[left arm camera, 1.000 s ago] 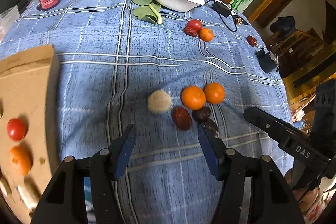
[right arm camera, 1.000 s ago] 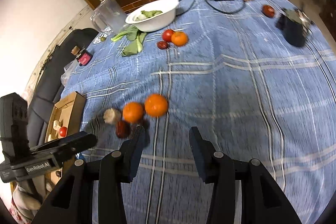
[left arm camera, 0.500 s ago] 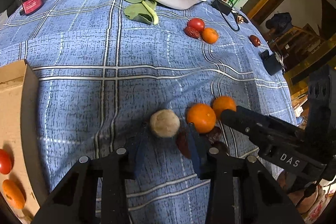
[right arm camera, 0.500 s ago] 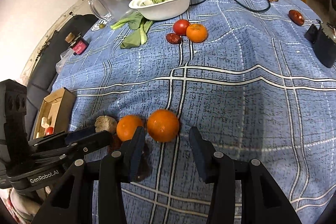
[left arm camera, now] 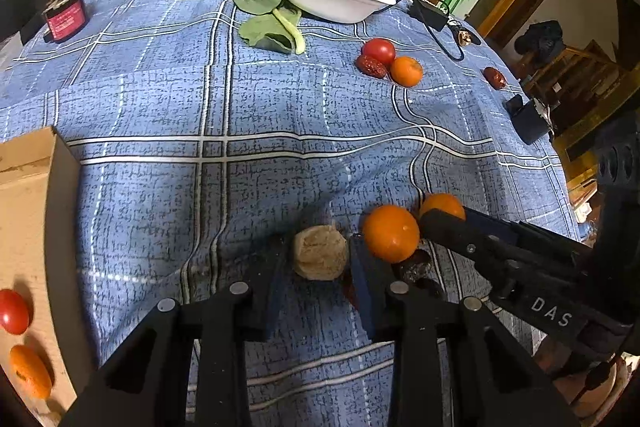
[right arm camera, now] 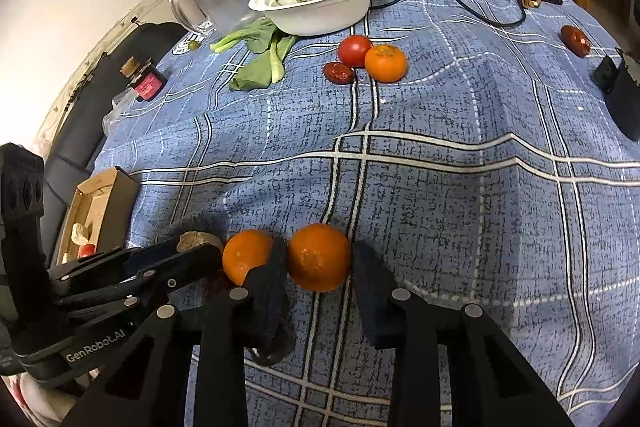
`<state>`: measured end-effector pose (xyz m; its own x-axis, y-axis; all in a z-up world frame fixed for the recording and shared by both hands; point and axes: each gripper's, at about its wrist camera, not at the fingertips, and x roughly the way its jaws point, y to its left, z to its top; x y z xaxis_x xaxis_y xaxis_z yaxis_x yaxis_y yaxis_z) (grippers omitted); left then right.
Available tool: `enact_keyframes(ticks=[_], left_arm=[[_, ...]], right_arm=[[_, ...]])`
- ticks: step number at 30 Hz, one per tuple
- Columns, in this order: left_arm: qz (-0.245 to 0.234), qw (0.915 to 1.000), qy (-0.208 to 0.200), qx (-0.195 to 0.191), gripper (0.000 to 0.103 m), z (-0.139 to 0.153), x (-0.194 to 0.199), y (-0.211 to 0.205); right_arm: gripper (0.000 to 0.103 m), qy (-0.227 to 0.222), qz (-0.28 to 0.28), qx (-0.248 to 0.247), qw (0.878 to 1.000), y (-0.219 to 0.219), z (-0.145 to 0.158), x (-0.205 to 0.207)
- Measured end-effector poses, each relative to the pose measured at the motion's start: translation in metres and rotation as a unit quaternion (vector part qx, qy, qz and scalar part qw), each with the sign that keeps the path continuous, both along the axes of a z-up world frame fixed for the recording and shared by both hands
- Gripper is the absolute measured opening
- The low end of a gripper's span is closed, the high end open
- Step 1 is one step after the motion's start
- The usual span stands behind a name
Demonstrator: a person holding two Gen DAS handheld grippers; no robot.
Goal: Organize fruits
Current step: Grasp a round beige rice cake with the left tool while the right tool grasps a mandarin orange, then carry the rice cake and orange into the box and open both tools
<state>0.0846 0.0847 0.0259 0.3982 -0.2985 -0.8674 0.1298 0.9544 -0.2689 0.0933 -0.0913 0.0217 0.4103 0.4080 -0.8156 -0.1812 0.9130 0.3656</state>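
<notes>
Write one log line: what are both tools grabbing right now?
left tool: closing on tan fruit | right tool: closing on orange | both on blue tablecloth

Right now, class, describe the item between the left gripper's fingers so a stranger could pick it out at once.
Start at the blue checked tablecloth and go to the fruit cluster at its near edge. The left gripper is closing around the beige lump there. Unlike the glossy orange beside it, it is pale, dull and rough.

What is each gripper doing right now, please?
Left gripper: jaws closing around the tan round fruit, pads touching it.
Right gripper: jaws closing around an orange, pads touching it.
</notes>
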Motion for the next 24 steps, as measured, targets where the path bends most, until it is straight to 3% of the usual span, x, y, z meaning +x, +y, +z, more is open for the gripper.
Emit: enact_keyframes(ticks=[14,19,24], left_arm=[[-0.023,0.9989,-0.030,-0.029,0.030,0.052,-0.048,0.007],[-0.017,0.9977,-0.029,-0.059,0.030,0.062,-0.061,0.015],[-0.029,0.9972,-0.035,-0.059,0.030,0.067,-0.073,0.019]], right_arm=[[0.034,0.000,-0.073,0.025,0.997,-0.043,0.026,-0.065],[0.034,-0.005,-0.097,0.031,0.995,-0.052,0.035,-0.090],[0.034,-0.011,-0.103,0.030,0.994,-0.043,0.045,-0.107]])
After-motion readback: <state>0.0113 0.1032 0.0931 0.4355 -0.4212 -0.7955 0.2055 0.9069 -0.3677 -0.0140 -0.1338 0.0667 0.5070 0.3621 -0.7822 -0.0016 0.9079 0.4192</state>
